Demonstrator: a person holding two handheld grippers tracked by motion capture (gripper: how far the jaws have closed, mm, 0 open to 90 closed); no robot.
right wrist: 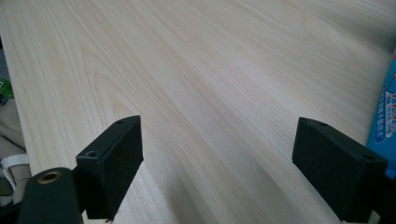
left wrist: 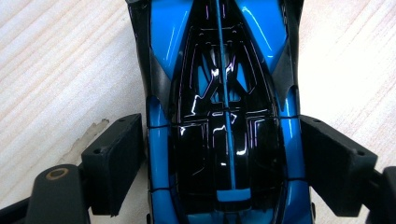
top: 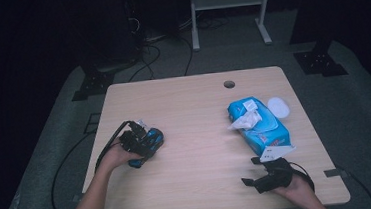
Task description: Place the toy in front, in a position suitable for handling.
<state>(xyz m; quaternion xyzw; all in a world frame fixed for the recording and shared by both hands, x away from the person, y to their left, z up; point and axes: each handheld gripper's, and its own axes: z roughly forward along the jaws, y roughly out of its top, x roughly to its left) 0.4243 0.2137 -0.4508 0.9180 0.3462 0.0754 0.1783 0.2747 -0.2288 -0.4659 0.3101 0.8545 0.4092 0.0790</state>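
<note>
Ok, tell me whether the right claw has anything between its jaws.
No. The right claw stands wide open over bare table.

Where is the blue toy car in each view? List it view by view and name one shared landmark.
High view: blue toy car at the left of the table, in the left claw.
Left gripper view: the car runs up the centre, between the claw's jaws.
Right gripper view: pale wood between the jaws, wipes pack at the right edge.
Shared landmark: the wooden tabletop.
</note>
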